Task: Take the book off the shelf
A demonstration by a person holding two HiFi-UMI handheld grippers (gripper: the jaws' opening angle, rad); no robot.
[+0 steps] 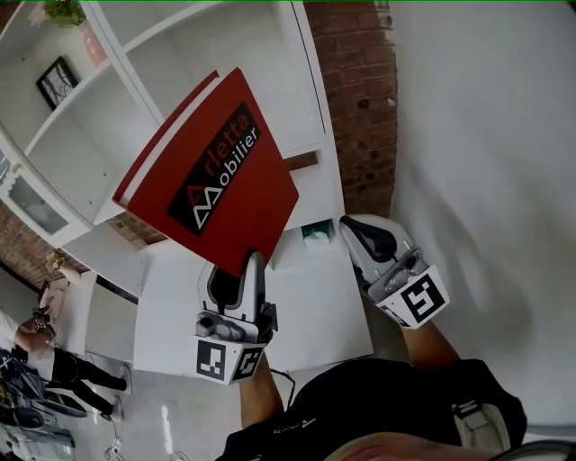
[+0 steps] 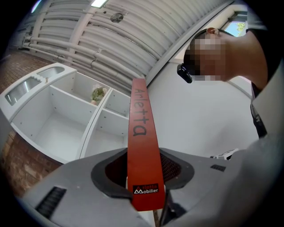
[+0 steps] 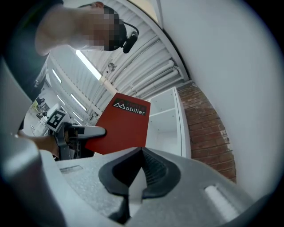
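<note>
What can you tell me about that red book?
The red book is slim and closed, with a glossy cover, white page edges and a black label with white lettering. It hangs tilted in front of the white shelf, clear of it, held only by the left gripper, whose jaws clamp its lower corner.

Left tongs [image 2: 144, 177] clamped on red book [image 2: 143, 146], spine upright; white shelf [image 2: 66, 119] behind.

The red book's [image 1: 211, 171] lower corner is hidden between the left gripper's [image 1: 238, 277] jaws. The plant [image 1: 65, 11] is cut by the frame's top edge. The framed picture [image 1: 58, 81], upper left, is too small to read.
</note>
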